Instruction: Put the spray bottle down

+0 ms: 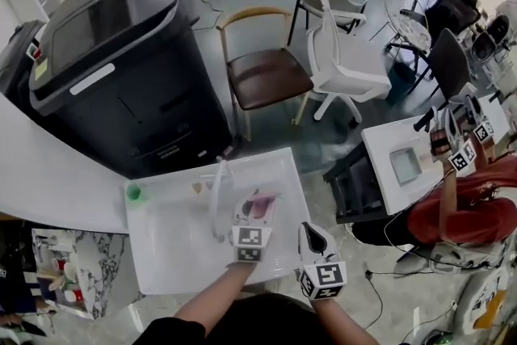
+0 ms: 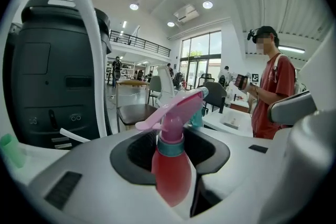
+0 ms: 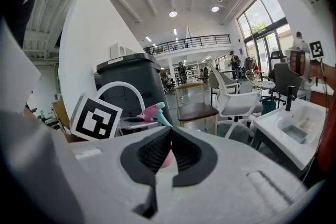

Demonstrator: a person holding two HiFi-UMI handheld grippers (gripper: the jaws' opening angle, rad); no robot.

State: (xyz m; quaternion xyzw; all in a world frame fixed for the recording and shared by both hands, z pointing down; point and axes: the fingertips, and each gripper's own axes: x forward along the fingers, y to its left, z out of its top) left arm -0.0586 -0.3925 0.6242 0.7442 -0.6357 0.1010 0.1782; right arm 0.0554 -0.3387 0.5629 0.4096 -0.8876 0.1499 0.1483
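Observation:
The spray bottle [image 2: 171,171] has a pink-red body, a teal collar and a pink trigger head. It stands upright between the jaws of my left gripper [image 1: 253,214], which is shut on its body. In the head view the spray bottle [image 1: 260,204] is over the right half of the white table [image 1: 174,258]; whether its base touches the top is hidden. My right gripper [image 1: 311,235] hangs just right of the left one, near the table's right edge. Its jaws meet at the tips with nothing between them. From the right gripper view the bottle's pink head [image 3: 149,112] shows left of that gripper [image 3: 170,131].
On the table are a white arched tube [image 1: 218,198], a small green thing [image 1: 133,192] and a small pale thing [image 1: 197,187]. A big black machine [image 1: 121,61] stands behind, then a brown chair [image 1: 265,77] and a white chair [image 1: 343,56]. A person in red [image 1: 468,210] stands at a white desk [image 1: 404,166].

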